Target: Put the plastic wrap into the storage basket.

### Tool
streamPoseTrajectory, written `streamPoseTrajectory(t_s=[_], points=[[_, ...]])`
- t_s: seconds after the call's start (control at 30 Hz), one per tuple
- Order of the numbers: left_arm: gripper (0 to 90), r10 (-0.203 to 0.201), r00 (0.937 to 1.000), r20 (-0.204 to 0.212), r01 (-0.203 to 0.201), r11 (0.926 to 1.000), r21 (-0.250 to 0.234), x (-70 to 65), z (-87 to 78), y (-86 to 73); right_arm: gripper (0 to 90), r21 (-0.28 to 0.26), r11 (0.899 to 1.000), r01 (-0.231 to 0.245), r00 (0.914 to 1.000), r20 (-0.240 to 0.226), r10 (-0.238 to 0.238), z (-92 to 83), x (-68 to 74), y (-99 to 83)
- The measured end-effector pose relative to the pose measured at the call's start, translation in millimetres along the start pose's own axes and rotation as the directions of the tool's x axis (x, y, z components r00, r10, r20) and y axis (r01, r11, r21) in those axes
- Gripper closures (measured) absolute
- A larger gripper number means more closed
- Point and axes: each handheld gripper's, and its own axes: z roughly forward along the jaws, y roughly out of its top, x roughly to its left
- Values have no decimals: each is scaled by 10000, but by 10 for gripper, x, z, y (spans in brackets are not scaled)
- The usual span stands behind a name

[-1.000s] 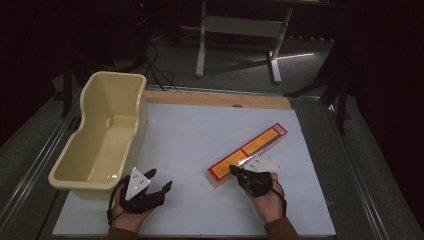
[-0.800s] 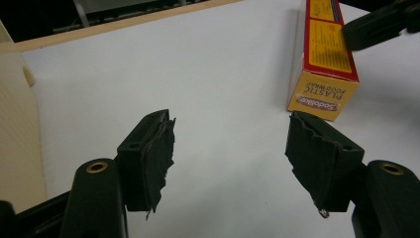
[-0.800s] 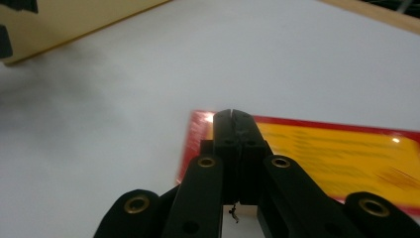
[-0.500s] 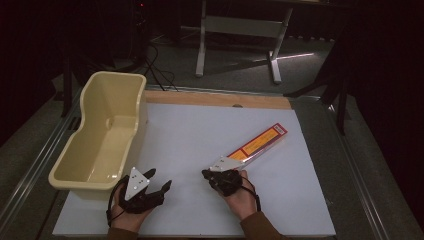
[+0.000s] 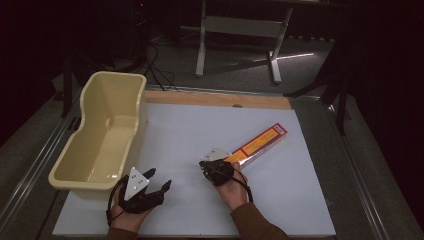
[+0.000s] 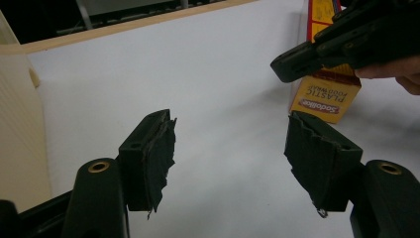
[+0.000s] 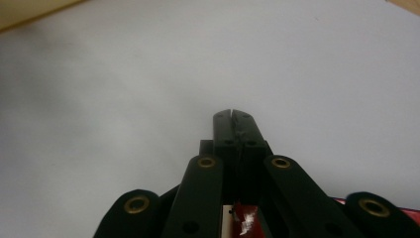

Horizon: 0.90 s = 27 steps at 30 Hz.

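A white table top (image 5: 190, 135) carries a cream plastic tub (image 5: 102, 135) along its left edge. Toward the right lies a long red and yellow box (image 5: 260, 142), slanting from its near end by the person's right hand up toward the far right. In the left gripper view its end flap reads "Sodollor" and "PLASTIC FOOD WRAP", seen upside down. The right gripper (image 5: 212, 167) sits over the box's near end with its jaws pressed together, nothing visibly between the tips. The left gripper (image 5: 157, 187), just beside the tub's near corner, has its jaws wide apart and empty.
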Motion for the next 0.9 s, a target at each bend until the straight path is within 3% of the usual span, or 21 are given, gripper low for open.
streamPoseTrajectory(t_s=[0.23, 0.43, 0.67, 0.83, 0.9], points=[[352, -11, 10000, 7, 11, 10000, -3, -5, 0, 0, 898, 489, 9988, 15, 10000, -63, -11, 17, -24, 4], [352, -33, 10000, 9, 33, 10000, -90, -3, -16, -4, 899, 1176, 9930, 128, 9999, -42, -124, -106, 5, -41], [352, -53, 10000, -8, 52, 10000, -66, -11, -5, -6, 899, 1661, 9860, 148, 9996, -247, -109, -403, -86, -295], [352, -72, 10000, -36, 72, 10000, -24, -10, 0, -10, 898, 2261, 9740, 160, 9998, -182, -122, -627, -175, -546], [352, -89, 10000, -40, 89, 10000, -31, -9, -1, -11, 898, 2392, 9709, -100, 9999, -109, 130, -708, -244, -671]])
